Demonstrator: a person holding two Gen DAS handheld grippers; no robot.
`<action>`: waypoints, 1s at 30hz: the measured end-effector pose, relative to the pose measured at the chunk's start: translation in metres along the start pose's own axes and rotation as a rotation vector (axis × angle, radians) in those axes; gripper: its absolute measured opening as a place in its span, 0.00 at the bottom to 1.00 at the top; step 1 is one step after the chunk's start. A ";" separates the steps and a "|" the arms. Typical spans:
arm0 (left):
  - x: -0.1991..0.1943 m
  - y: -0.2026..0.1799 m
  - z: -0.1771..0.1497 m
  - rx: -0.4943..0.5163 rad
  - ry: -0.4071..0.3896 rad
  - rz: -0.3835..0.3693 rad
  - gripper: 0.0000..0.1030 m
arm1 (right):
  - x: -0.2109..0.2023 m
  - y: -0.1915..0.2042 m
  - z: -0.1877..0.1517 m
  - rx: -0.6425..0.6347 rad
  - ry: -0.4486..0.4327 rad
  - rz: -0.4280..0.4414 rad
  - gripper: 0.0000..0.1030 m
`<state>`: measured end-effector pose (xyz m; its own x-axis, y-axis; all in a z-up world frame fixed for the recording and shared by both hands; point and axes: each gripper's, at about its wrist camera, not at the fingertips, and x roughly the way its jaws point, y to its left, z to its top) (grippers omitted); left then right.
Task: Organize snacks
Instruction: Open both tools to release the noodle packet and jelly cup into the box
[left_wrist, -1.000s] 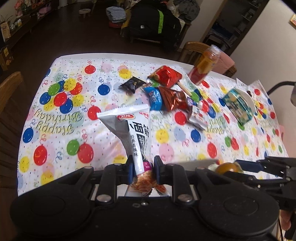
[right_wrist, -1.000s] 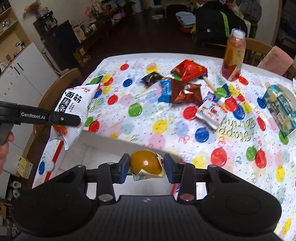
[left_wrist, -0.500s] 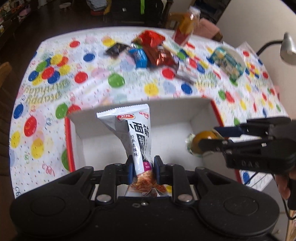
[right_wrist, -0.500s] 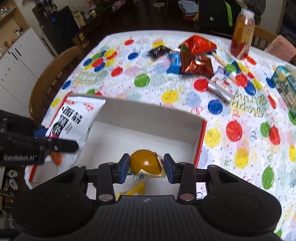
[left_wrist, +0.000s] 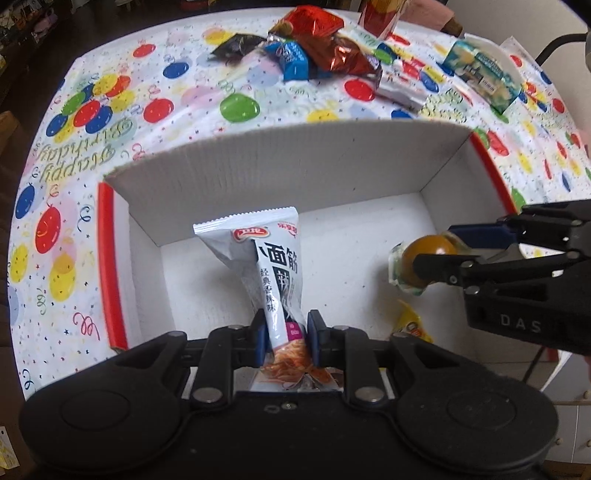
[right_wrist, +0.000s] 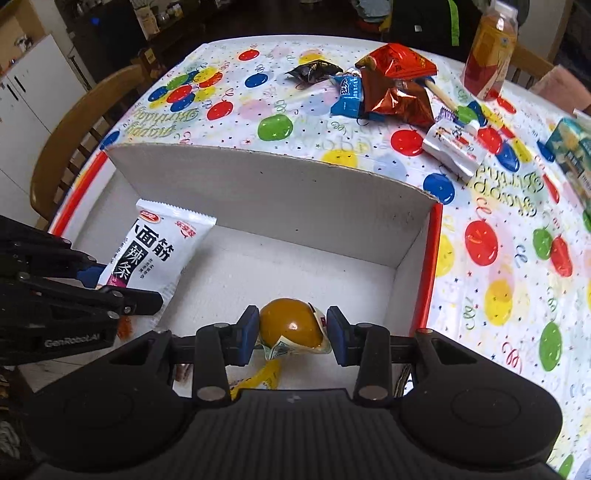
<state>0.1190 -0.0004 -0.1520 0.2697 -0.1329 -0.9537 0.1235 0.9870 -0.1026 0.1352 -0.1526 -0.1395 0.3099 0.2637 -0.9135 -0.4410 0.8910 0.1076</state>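
- My left tool grips the white printed snack packet; my right tool grips the amber wrapped egg-shaped snack.
- Both hang over the white cardboard box; next, lower and release.

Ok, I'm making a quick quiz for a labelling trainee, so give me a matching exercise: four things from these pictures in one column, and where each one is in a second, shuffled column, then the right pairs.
Things:
1. white spicy-strip packet
2. round brown wrapped snack
3. yellow packet
4. orange drink bottle

Places:
A. standing on the tablecloth beyond the box
B. lying on the floor of the white box
C. pinched by the left gripper above the box
D. pinched by the right gripper above the box

Pairs: 1-C, 2-D, 3-B, 4-A
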 end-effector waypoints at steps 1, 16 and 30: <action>0.003 0.000 0.000 0.002 0.004 0.004 0.19 | 0.000 0.001 0.001 -0.003 -0.004 -0.003 0.38; 0.025 0.006 -0.005 -0.014 0.069 0.001 0.20 | 0.024 0.017 0.002 -0.006 0.037 0.035 0.38; 0.020 0.009 -0.004 -0.021 0.058 -0.010 0.43 | 0.002 0.012 -0.002 0.000 0.018 0.081 0.49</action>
<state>0.1216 0.0066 -0.1735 0.2126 -0.1382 -0.9673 0.1059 0.9874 -0.1178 0.1292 -0.1419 -0.1408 0.2582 0.3281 -0.9087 -0.4639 0.8672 0.1813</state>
